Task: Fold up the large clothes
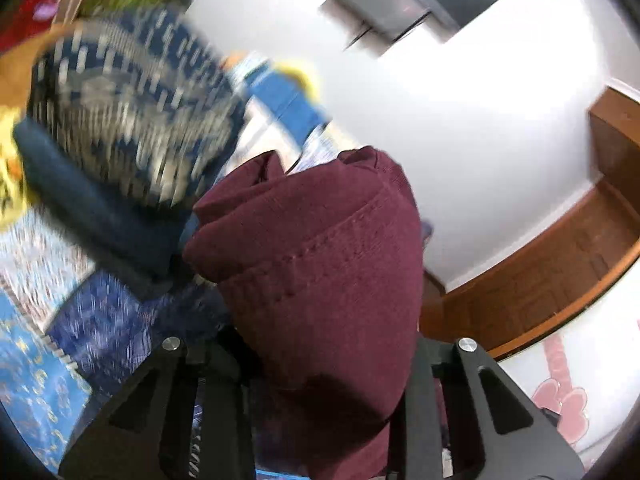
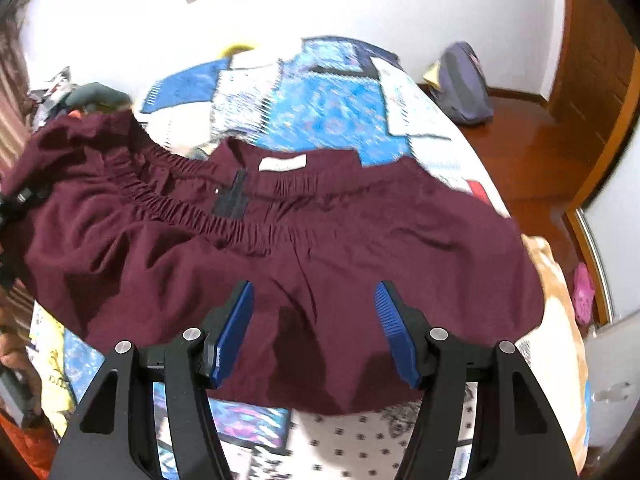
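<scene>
Maroon shorts point(image 2: 320, 248) with an elastic waistband and a white label lie spread on a blue patchwork bedspread point(image 2: 328, 104). My right gripper point(image 2: 314, 332) is open just above the shorts' near edge, blue pads point(image 2: 236, 332) apart with nothing between them. My left gripper point(image 1: 324, 392) is shut on a bunched fold of the same maroon shorts point(image 1: 320, 256), which fills the view between its fingers and hides the pads. In the right wrist view the left gripper point(image 2: 16, 204) shows at the shorts' far left corner.
A blue and white knitted garment point(image 1: 132, 104) lies blurred on the bed beside the left gripper. A purple backpack point(image 2: 464, 84) sits on the wooden floor by the wall. Wooden wardrobe point(image 2: 592, 92) at right; a tan blanket point(image 2: 556, 292) at the bed's right edge.
</scene>
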`<state>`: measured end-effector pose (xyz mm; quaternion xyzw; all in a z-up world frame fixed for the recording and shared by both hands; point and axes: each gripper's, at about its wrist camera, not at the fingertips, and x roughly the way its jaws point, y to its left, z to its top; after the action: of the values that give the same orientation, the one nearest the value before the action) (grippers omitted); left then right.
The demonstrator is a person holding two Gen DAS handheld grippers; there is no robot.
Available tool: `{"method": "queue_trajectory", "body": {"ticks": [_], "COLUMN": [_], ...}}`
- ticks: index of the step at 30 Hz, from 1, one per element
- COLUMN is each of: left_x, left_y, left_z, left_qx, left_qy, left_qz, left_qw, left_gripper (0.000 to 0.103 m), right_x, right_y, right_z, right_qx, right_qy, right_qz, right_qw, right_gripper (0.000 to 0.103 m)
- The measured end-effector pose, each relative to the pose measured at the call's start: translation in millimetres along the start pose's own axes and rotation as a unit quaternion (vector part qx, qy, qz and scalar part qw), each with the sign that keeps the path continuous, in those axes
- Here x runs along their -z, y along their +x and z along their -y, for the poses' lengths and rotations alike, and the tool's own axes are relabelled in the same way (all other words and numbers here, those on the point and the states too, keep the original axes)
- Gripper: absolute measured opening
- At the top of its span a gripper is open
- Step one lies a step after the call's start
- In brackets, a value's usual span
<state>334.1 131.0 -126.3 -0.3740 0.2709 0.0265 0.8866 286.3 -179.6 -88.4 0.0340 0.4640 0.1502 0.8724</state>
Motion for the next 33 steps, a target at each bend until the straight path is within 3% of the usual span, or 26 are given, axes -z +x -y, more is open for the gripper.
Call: {"method": "queue_trajectory", "body": {"ticks": [4, 9, 12, 14, 17, 19, 22, 26, 29, 33], "left_x": [-26, -51, -40, -29, -21, -16, -14, 11, 46, 117], "left_y": [-47, -75, -66, -47, -39, -44, -34, -10, 13, 63], "left_z": [24, 33, 35, 39, 39, 44, 68, 113, 145, 175], "left_qx": [-0.004, -0.048, -0.067, -0.075, -0.080, -0.080, -0.066, -0.042, -0.024, -0.013], "left_qy": [0.044, 0.085, 0.097, 0.102, 0.114, 0.130, 0.155, 0.204, 0.246, 0.319], "left_qz": [0.062, 0.109, 0.094, 0.078, 0.070, 0.073, 0.066, 0.042, 0.007, -0.089], "left_qw": [0.9971, 0.9892, 0.9886, 0.9890, 0.9878, 0.9856, 0.9834, 0.9773, 0.9690, 0.9435], "left_gripper": [0.026, 0.027, 0.027, 0.026, 0.027, 0.027, 0.026, 0.027, 0.027, 0.028], "right_x": [-6, 8, 22, 32, 34, 30, 25, 27, 36, 53], "right_y": [10, 57, 88, 108, 107, 97, 63, 10, -15, -32], "right_z": [-33, -103, -133, -146, -148, -137, -106, -44, 4, 53], "right_qx": [-0.063, -0.150, -0.152, -0.115, -0.116, -0.141, -0.148, -0.089, -0.027, 0.022], "right_qy": [-0.011, -0.032, -0.046, -0.065, -0.086, -0.070, -0.033, 0.001, 0.037, 0.083], "right_qz": [-0.012, -0.074, -0.115, -0.136, -0.140, -0.148, -0.110, -0.035, -0.009, -0.009], "right_qw": [0.998, 0.985, 0.981, 0.982, 0.980, 0.976, 0.982, 0.995, 0.999, 0.996], "right_gripper": [0.059, 0.059, 0.059, 0.061, 0.062, 0.061, 0.061, 0.062, 0.062, 0.062]}}
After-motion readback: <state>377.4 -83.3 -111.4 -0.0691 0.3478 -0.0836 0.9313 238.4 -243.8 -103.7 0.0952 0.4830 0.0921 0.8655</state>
